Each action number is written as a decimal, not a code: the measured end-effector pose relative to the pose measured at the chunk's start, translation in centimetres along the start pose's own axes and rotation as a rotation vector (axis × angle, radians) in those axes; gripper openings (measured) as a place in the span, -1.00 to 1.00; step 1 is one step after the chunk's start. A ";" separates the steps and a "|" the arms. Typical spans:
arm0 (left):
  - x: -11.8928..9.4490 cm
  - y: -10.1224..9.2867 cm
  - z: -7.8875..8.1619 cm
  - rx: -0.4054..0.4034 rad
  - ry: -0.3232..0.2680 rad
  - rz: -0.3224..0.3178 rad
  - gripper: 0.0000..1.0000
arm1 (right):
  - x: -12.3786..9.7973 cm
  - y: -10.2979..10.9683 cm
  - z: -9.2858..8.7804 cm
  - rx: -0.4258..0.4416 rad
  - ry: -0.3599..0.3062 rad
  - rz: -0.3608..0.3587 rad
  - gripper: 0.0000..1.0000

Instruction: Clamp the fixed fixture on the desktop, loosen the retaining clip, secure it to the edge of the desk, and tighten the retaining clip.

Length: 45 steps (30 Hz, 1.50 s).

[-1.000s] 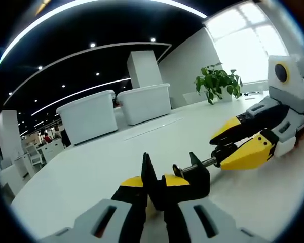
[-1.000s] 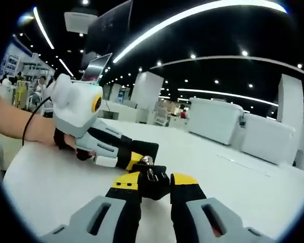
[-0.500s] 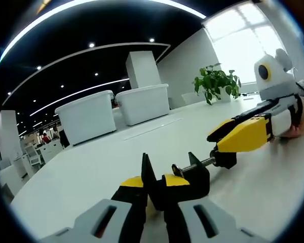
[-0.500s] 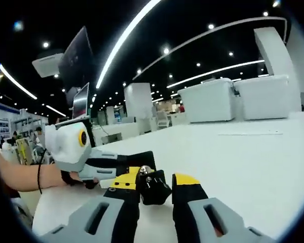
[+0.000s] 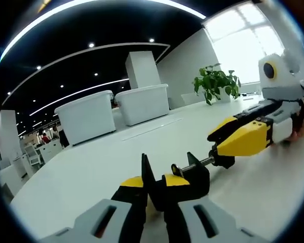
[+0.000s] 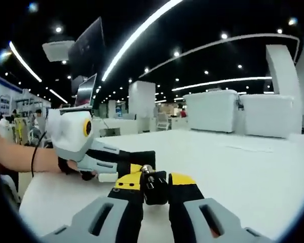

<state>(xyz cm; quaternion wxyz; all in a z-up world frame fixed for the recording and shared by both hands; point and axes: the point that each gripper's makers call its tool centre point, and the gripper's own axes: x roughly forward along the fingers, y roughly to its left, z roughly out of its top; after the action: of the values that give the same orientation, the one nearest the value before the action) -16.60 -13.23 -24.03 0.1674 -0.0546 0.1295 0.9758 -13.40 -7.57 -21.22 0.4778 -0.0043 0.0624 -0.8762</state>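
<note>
A black C-clamp fixture rests on the white desktop, and my left gripper is shut on its frame. Its silver screw rod runs right to a black knob. My right gripper comes in from the right and is shut on that knob. In the right gripper view the knob sits between the yellow-tipped jaws of my right gripper. Beyond it the left gripper reaches in from the left, held by a person's hand.
Two large white bins stand at the far side of the desk, with a green potted plant to their right by a bright window. The bins also stand at the back right. A dark monitor hangs at upper left.
My right gripper has rolled about the screw's axis while shut on the knob, so the right gripper view has tilted. The left gripper and the clamp frame have stayed put.
</note>
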 end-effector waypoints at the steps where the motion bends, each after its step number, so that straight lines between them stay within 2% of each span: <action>1: 0.0 0.0 0.0 0.000 0.000 0.000 -0.77 | 0.0 0.1 0.0 -0.056 0.001 -0.003 -0.66; 5: 0.0 0.1 0.0 -0.003 0.001 0.003 -0.77 | 0.2 0.6 0.1 -0.196 0.005 -0.015 -0.67; 11: -0.1 0.1 0.0 -0.004 0.002 0.006 -0.77 | 0.3 0.8 0.2 -0.208 0.004 -0.023 -0.64; 13: -0.1 0.1 0.0 -0.003 0.001 0.004 -0.77 | 0.2 0.5 -0.1 -0.121 0.015 -0.028 -0.61; 15: -0.1 0.1 0.0 -0.003 0.001 0.004 -0.77 | 0.0 0.3 0.0 0.005 0.014 -0.017 -0.43; 17: -0.1 0.0 0.0 -0.002 0.001 0.005 -0.77 | -0.1 0.7 1.6 0.150 -0.063 0.033 -0.12; 18: -0.1 0.0 0.0 -0.002 0.001 0.004 -0.77 | -0.3 0.9 2.1 0.216 -0.086 0.066 -0.08; 20: -0.1 0.0 -0.1 -0.001 0.000 0.004 -0.77 | -0.4 -0.1 0.6 0.285 -0.010 0.040 -0.24; 22: -0.1 0.0 -0.1 -0.001 0.001 0.004 -0.77 | -0.1 -0.9 -0.6 0.281 0.040 0.005 -0.42; 23: -0.1 0.0 -0.1 -0.002 0.000 0.003 -0.77 | 0.1 -0.8 -0.4 0.271 0.027 0.010 -0.45; 26: -0.2 0.0 -0.1 -0.002 0.000 0.003 -0.77 | 0.1 -0.5 -0.8 0.268 0.041 0.031 -0.42; 31: -0.2 0.0 -0.1 -0.002 0.000 0.003 -0.77 | 0.1 -0.5 -1.4 0.265 0.073 0.024 -0.51; 33: -0.2 0.0 -0.1 -0.001 0.001 0.003 -0.77 | 0.0 -0.4 -1.4 0.248 0.067 0.022 -0.52; 39: -0.2 0.0 -0.1 -0.002 0.001 0.005 -0.77 | -0.1 0.3 -1.2 0.113 0.059 0.009 -0.53; 41: -0.2 0.1 -0.1 -0.002 0.002 0.007 -0.77 | 0.0 0.5 -1.1 0.040 0.057 0.001 -0.53; 45: -0.2 0.2 -0.1 -0.004 0.004 0.013 -0.77 | 0.0 1.2 -0.9 -0.182 0.057 -0.025 -0.53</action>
<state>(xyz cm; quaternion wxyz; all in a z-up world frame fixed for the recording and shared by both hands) -16.49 -13.51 -24.05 0.1605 -0.0561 0.1283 0.9771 -12.49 -8.14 -22.23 0.4623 -0.0235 0.1550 -0.8727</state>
